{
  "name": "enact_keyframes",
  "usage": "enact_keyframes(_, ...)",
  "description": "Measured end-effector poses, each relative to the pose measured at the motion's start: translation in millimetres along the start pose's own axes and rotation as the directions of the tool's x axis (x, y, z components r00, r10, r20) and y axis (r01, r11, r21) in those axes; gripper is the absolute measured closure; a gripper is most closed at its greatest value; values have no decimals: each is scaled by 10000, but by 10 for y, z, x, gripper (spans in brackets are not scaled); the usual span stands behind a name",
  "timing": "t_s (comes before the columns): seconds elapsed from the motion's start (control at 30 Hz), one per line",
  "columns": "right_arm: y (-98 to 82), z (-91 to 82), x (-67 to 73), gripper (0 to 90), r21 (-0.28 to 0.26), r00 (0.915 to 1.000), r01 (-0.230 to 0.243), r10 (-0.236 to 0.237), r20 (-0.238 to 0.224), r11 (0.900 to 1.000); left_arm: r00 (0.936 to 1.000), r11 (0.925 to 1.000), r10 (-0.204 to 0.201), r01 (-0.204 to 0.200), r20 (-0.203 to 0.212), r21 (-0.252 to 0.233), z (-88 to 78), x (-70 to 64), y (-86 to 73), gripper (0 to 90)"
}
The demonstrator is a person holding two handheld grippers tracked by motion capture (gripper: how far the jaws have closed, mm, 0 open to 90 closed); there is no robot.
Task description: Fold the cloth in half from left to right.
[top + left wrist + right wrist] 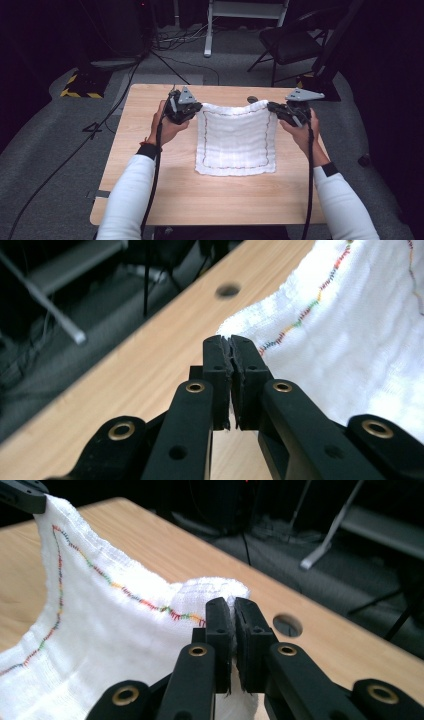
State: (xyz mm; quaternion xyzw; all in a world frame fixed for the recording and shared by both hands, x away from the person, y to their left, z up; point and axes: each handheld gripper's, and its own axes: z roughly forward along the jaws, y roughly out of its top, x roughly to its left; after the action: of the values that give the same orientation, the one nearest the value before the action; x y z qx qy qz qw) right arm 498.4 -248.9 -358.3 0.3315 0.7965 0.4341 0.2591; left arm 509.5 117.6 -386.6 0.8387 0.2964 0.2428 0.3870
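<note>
On light wooden tabletop (150, 200): one white square woven cloth (235, 142), waffle-like texture, multicolour stitched border; near edge flat on wood, far edge lifted. Two black two-jaw tools. Left tool (231, 347): jaws closed, pinching far-left cloth corner. Right tool (229, 611): jaws closed, pinching far-right cloth corner. One round hole (287, 625) in tabletop, just beyond right tool.

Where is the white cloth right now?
In the high view the white cloth lies mid-table, its near edge flat on the wood and its two far corners lifted, pinched by the left gripper and right gripper.
</note>
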Motion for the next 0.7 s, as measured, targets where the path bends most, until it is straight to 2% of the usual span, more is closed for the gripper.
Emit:
enact_keyframes(0.03,0,0,0,854,0,10000,0,0,0,10000,10000,10000,0,0,0,0,0,0,0,805)
enact_keyframes(0.07,-47,150,-46,844,347,9996,72,-82,287,9994,9987,9989,-400,407,-313,212,162,39,-46,805)
enact_keyframes(0.1,-171,460,-159,718,804,9961,-151,81,875,9966,9954,9957,-846,862,-458,339,268,66,-80,638)
enact_keyframes(0.17,-264,622,-234,631,1240,9912,-512,352,1278,9910,9899,9893,-1317,1347,-524,569,409,72,-128,470)
enact_keyframes(0.2,-310,673,-261,580,1374,9890,-691,498,1394,9881,9894,9862,-1421,1442,-307,815,495,22,-175,402)
enact_keyframes(0.23,-310,673,-261,580,1374,9890,-691,498,1394,9881,9894,9862,-1421,1442,-307,815,495,22,-175,358)
enact_keyframes(0.27,-397,681,-295,533,1462,9904,-951,788,1134,9847,9935,9883,-1125,1137,-176,1018,514,-59,-225,329)
enact_keyframes(0.37,-454,629,-298,504,1527,9930,-905,774,894,9841,9951,9889,-960,926,238,1163,493,-139,-280,294)
enact_keyframes(0.4,-520,545,-274,470,1627,9959,-785,698,582,9835,9960,9891,-833,788,312,1241,473,-185,-310,283)
enact_keyframes(0.43,-556,502,-251,459,1666,9971,-738,694,318,9833,9951,9896,-670,571,724,1320,431,-275,-379,279)
enact_keyframes(0.5,-639,421,-167,447,1746,9987,-484,507,-92,9835,9931,9888,-540,386,1045,1440,403,-378,-455,268)
enact_keyframes(0.6,-781,340,-22,422,2020,9984,51,65,-565,9794,9908,9851,-157,-78,1344,1720,381,-543,-587,267)
enact_keyframes(0.7,-953,304,82,422,2344,9948,306,-68,-1017,9716,9870,9809,-196,-118,1593,1939,352,-657,-708,269)
